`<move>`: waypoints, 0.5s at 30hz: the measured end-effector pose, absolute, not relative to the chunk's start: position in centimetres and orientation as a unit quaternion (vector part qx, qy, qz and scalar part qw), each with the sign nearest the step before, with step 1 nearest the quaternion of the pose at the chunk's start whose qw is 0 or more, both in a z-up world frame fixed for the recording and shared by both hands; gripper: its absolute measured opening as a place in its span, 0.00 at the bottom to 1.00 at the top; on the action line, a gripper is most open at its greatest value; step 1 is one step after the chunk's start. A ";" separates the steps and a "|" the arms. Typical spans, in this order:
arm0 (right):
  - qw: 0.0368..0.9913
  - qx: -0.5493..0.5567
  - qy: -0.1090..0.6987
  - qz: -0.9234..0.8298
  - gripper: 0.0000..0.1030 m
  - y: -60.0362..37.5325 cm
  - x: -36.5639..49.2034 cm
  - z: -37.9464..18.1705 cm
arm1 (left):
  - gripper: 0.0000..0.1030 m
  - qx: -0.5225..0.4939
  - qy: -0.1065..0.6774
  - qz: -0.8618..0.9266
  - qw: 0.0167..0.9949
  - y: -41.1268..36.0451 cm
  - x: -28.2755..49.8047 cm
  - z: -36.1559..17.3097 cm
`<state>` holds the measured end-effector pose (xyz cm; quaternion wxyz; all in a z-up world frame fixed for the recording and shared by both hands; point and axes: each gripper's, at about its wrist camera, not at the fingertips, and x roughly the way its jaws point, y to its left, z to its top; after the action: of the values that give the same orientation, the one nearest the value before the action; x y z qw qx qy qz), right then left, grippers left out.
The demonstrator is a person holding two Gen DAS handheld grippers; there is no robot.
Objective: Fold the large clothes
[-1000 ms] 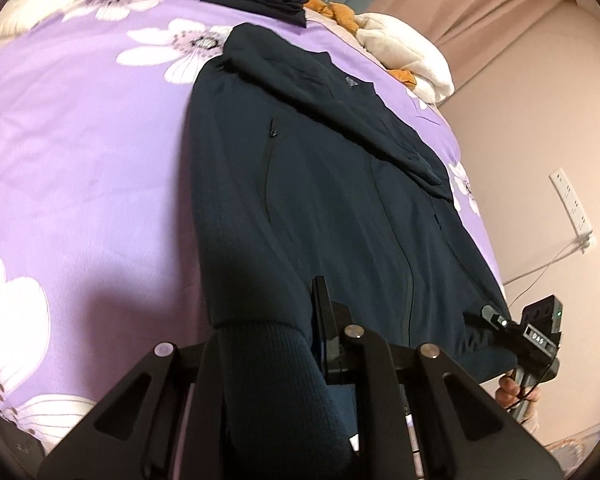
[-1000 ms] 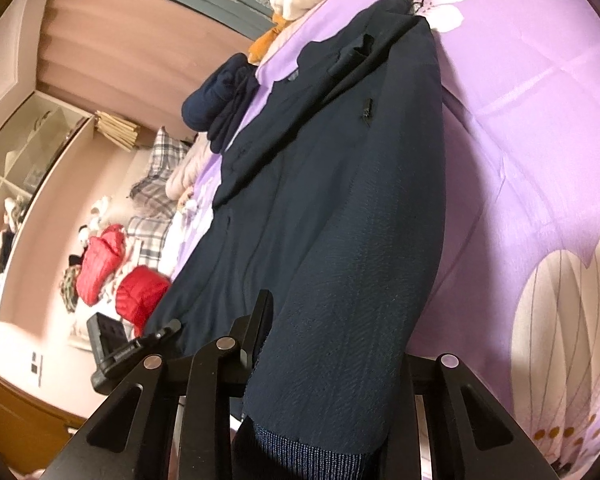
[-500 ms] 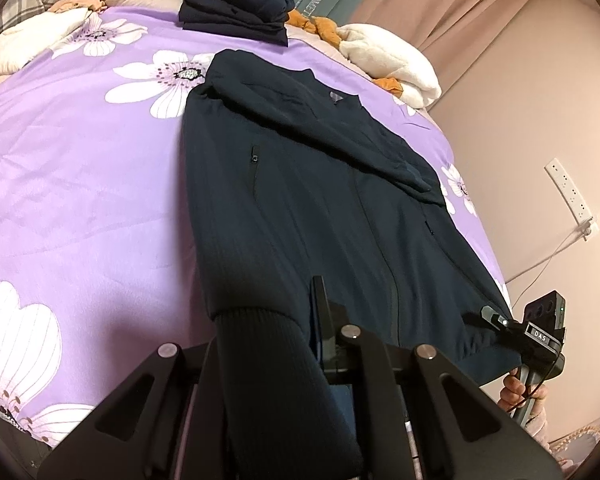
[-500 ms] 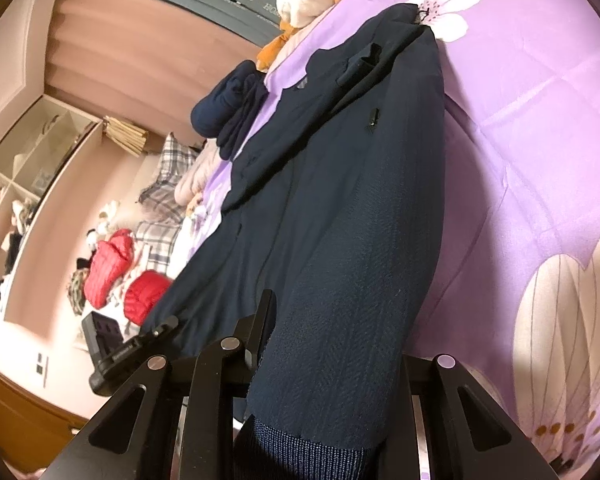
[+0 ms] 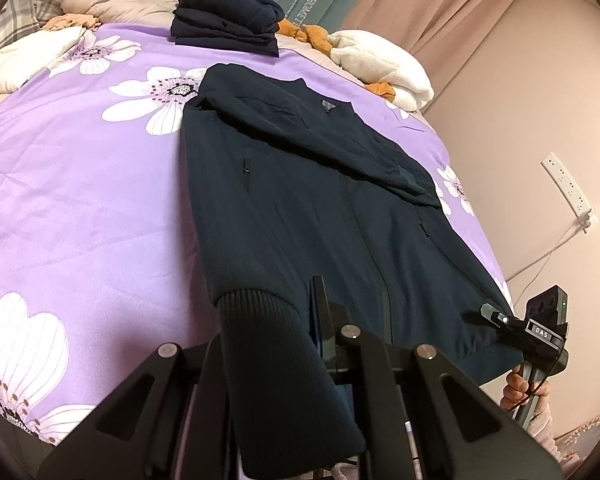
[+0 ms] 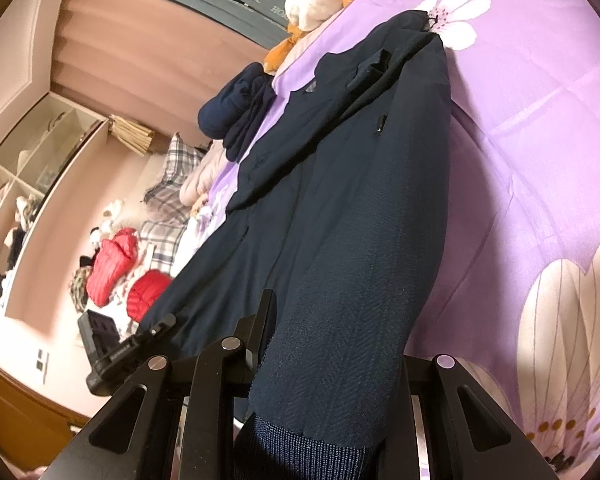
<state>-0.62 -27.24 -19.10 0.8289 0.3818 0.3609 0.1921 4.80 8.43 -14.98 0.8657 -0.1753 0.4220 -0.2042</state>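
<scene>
Raised ribbed hem [image 5: 268, 344], navy jacket [image 5: 312, 200]

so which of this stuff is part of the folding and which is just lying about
In the job:
- navy jacket
- left tongs, shut on its ribbed hem
- right tongs, shut on the hem's other corner

Lying about:
- folded navy pile
- white blanket
- red jackets
- wall sockets

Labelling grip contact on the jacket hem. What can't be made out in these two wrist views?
- Left wrist view: left gripper pads, covered by the jacket ribbed hem.
- Right wrist view: right gripper pads, buried under draped fabric.
- Both views: the hem edge runs off the bottom of the picture.
</scene>
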 end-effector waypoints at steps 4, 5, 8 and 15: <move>0.828 0.382 0.359 0.196 0.25 -27.3 -0.5 -19.2 | 0.10 -0.179 0.416 -0.210 0.866 8.5 4.7 -14.8; 0.829 0.382 0.358 0.197 0.25 -27.3 -0.5 -19.2 | 0.10 -0.180 0.415 -0.211 0.867 8.6 4.6 -14.7; 0.828 0.385 0.355 0.201 0.25 -27.4 -0.5 -19.1 | 0.10 -0.179 0.409 -0.214 0.869 8.6 4.5 -14.5; 0.827 0.388 0.348 0.211 0.25 -27.6 -0.3 -19.0 | 0.10 -0.175 0.400 -0.225 0.871 8.4 4.1 -13.5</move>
<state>-0.31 -27.64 -19.00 0.8265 0.3884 0.3482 0.2114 4.07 8.44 -13.55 0.8714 -0.1748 0.3996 -0.2245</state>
